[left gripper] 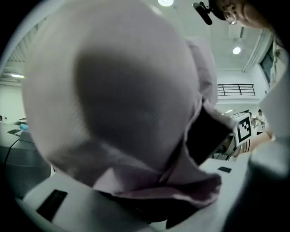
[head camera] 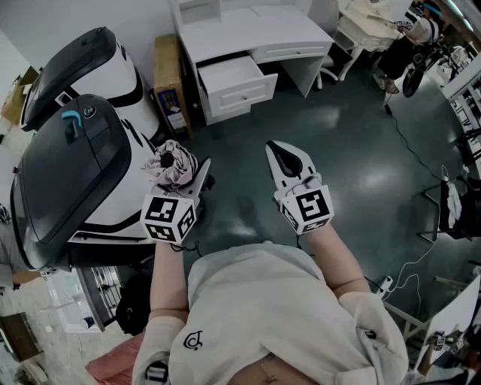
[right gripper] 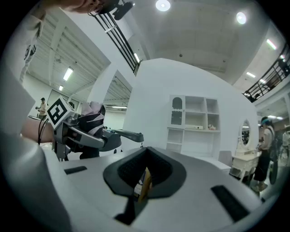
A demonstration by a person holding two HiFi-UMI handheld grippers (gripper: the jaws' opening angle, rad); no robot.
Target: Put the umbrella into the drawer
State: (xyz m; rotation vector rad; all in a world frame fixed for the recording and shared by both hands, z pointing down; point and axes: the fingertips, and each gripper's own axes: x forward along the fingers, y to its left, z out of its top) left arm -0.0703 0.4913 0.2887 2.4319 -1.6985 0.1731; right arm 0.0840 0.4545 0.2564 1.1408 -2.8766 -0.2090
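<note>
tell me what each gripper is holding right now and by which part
The left gripper holds the folded umbrella, with its jaws clamped on the bunched pink canopy fabric. The right gripper is shut and holds nothing.

A bunched pale-pink umbrella (left gripper: 122, 99) fills nearly the whole view. Its loose folds and dark underside are pinched between the white jaws of the left tongs (left gripper: 149, 204). Above it shine ceiling lights (left gripper: 166, 2).
</note>
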